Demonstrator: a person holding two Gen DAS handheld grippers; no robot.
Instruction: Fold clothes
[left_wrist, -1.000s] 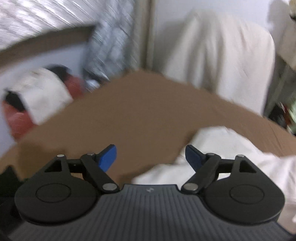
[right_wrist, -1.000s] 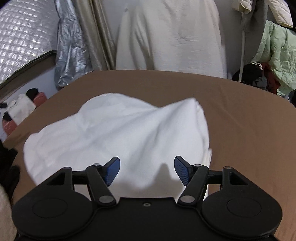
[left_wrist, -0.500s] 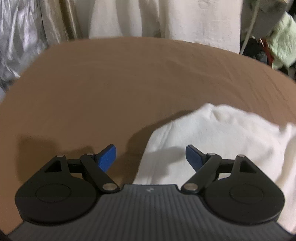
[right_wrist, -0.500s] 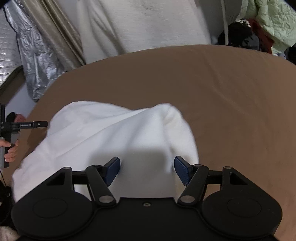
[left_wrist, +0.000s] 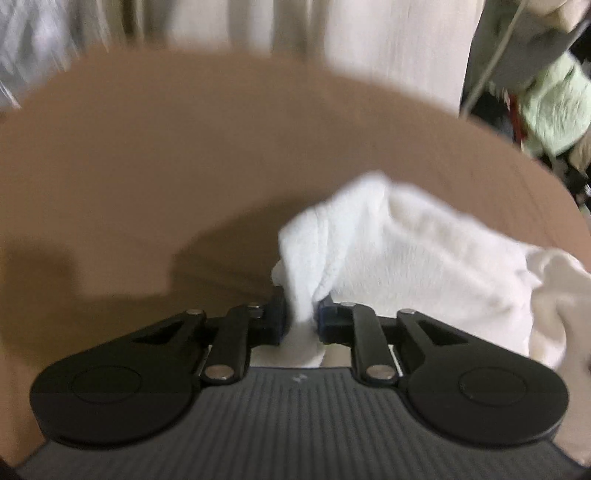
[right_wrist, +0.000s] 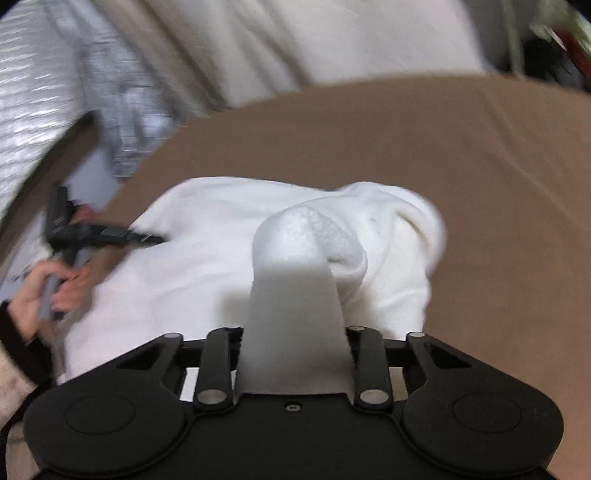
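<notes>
Both hand-held grippers, which stood wide and empty over the cloth a second ago, have dropped onto the white garment (left_wrist: 424, 258) and are closing on it. Seen from the left wrist, the left hand-held gripper (left_wrist: 301, 319) has its jaws drawn narrow with a bunched fold of the white fabric pinched between the blue pads, at the garment's left edge. Seen from the right wrist, the right hand-held gripper (right_wrist: 293, 354) has a thicker ridge of the same cloth rising up between its jaws; the pads themselves are hidden behind that fabric, though it fills the gap and seems to be gripped. That view also shows the person's left hand (right_wrist: 48, 291) on its tool at the far left side of the garment. Most of the garment lies in a rumpled heap on the brown surface (left_wrist: 184, 166), on its near half, with bare brown beyond it and pale draped cloth (right_wrist: 332, 40) behind. Both views are smeared by motion, so finer creases cannot be read. Judging from this, the grasp step is nearly finished: with two edges caught, the garment looks ready to be lifted and spread or carried over into a fold, none of which has begun yet.
</notes>
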